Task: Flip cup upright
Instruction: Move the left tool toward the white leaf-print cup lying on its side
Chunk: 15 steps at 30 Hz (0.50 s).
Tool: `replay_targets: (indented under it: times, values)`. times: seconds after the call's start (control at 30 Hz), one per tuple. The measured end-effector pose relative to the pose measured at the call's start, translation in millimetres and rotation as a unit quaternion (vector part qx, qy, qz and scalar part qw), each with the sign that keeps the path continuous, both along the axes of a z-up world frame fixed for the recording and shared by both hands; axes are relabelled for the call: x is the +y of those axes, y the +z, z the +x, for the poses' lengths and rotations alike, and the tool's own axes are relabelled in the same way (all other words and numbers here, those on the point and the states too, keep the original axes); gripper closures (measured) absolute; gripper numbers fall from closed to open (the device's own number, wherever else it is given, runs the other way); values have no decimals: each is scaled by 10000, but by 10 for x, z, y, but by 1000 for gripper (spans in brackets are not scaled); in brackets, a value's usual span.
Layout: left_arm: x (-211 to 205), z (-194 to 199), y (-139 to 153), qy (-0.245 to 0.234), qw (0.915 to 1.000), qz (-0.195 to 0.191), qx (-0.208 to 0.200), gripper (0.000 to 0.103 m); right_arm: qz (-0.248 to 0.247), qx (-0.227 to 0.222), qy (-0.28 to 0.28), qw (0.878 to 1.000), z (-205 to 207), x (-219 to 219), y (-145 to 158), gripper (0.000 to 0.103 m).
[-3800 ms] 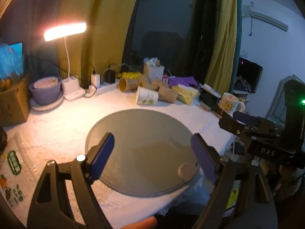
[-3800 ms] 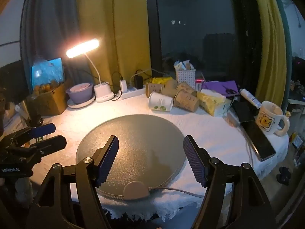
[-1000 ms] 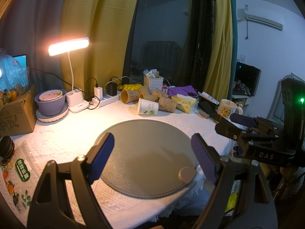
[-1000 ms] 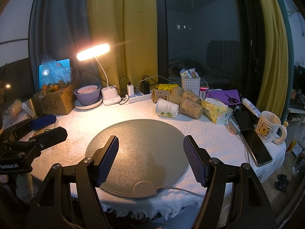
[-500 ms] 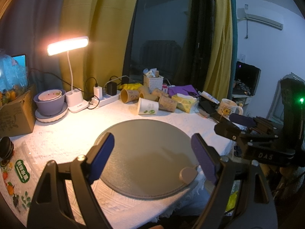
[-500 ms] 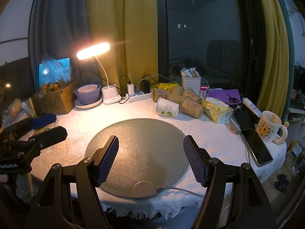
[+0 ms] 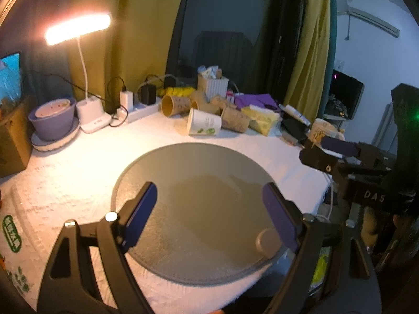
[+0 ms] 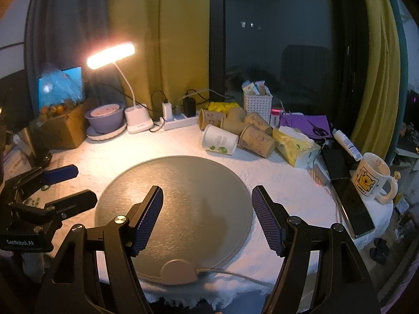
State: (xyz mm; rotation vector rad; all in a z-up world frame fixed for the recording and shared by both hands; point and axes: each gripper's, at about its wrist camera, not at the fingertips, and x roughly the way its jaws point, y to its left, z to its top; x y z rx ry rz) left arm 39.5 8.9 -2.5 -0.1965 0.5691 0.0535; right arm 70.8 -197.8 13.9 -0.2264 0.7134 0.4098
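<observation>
Lying sideways, white cup (image 8: 219, 143) with green leaf print, right gripper (image 8: 207, 216) marked "DAS", left gripper (image 7: 209, 213) "GenRobot.AI", both jaws apart.

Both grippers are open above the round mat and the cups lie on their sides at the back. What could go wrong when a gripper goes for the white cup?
The white cup lies against a brown cup in a tight cluster, so wide-open fingers may knock neighbours rolling. Squeezing thin paper could crush it. Reaching from the right gripper side, the arm might pass near the mug.

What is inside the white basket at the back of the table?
Small packets stick up out of the white basket, too blurred to identify. Its walls hide whatever sits lower inside, and brown paper cups cover its base.
</observation>
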Motion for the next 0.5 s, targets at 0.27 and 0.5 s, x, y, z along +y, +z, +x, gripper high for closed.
replay_targets:
  times: [0.27, 0.5]
  values:
    - [69, 412, -91, 1, 9996, -78, 267, 19, -182, 264, -15, 9995, 382, 41, -158, 30]
    - [156, 798, -167, 47, 9985, -111, 530, 19, -238, 431, -24, 9988, 754, 59, -271, 30]
